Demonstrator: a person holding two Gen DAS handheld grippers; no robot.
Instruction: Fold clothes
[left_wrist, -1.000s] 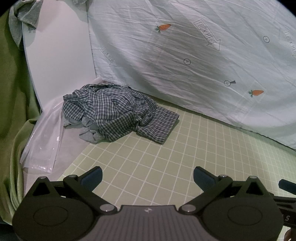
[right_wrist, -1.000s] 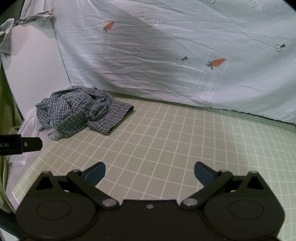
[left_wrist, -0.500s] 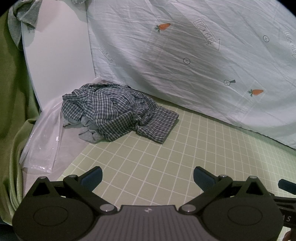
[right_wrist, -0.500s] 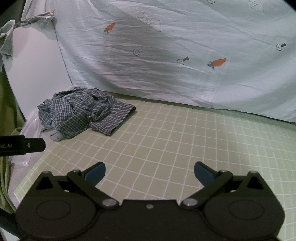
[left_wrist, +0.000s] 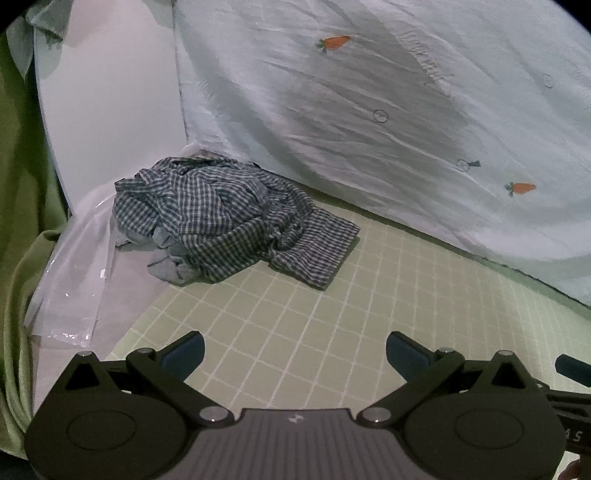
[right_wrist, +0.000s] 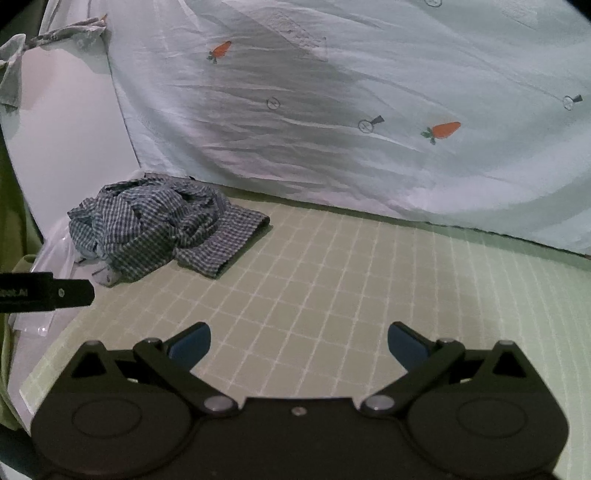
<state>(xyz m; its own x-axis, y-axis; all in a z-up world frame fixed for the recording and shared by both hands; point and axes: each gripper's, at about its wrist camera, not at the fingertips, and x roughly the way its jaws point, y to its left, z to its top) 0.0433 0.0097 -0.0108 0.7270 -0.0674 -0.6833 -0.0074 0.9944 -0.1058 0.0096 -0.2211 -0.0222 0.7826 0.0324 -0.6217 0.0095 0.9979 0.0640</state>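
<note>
A crumpled blue-and-white checked garment (left_wrist: 229, 221) lies in a heap at the far left corner of the green gridded mat (left_wrist: 332, 325), with a grey piece of cloth (left_wrist: 166, 266) poking out under its near side. In the right wrist view the same checked garment (right_wrist: 162, 229) sits at the left. My left gripper (left_wrist: 294, 352) hovers open over the mat, well short of the heap, nothing between its fingers. My right gripper (right_wrist: 299, 341) is also open and empty, farther right over the mat (right_wrist: 332, 295).
A pale sheet with carrot prints (left_wrist: 406, 129) hangs behind the mat. A white board (left_wrist: 110, 110) stands at the left, clear plastic wrap (left_wrist: 70, 280) lies beside the mat, and green cloth (left_wrist: 22, 184) hangs at the far left. Part of the left gripper (right_wrist: 44, 291) shows in the right wrist view.
Both grippers have drifted slightly forward and to the right, so the heap sits a little nearer and further left. Both stay open. The garment has not moved.
</note>
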